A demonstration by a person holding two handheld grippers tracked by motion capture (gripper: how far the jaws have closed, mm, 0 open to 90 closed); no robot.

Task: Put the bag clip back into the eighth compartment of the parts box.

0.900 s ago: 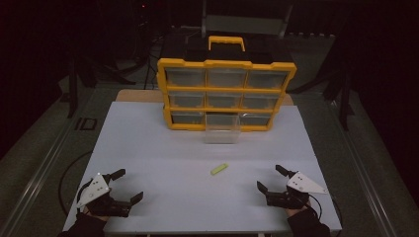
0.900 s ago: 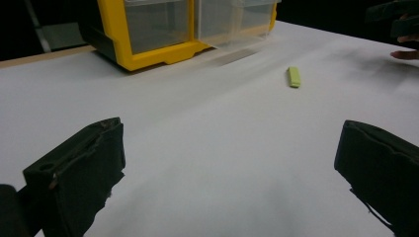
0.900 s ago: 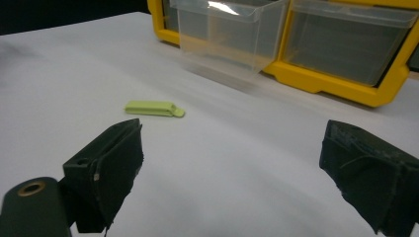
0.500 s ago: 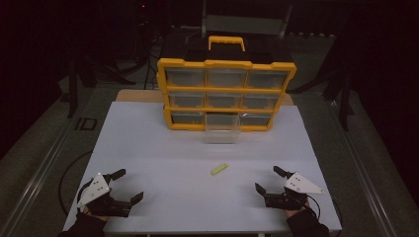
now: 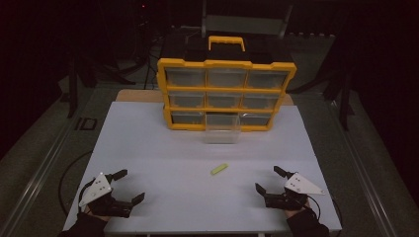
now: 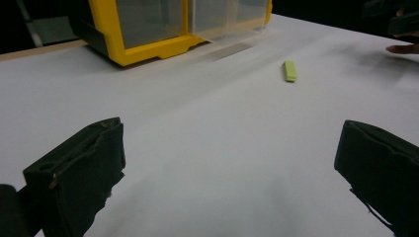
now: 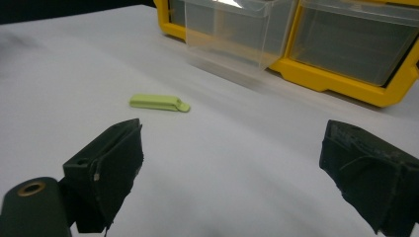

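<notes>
Left gripper [image 5: 126, 186]: low over the table [image 5: 148, 143], near its front edge, well to the left of the green clip [image 5: 219, 169]; jaws spread wide, holding nothing.

Green clip: flat on the bare table, about midway between both grippers and a little further back, in front of the open drawer [image 5: 223, 130] and apart from it. Untouched, by the look of it; pick-up not yet begun.

Open drawer: clear, pulled out from the bottom row of the yellow cabinet [image 5: 226, 94], behind the clip; appears empty. Presumably the destination, so grasp, carry and drop judged still outstanding.

Right gripper [image 5: 269, 180]: low near the front edge, to the right of the clip; jaws likewise wide apart and empty. Clip [image 7: 159, 102] ahead and left in the right gripper view.

Clearance: open surface on all sides of the clip, nothing between it and either gripper. Drawer front wall the only edge to clear on the way in. Front table edge close under both hands.
</notes>
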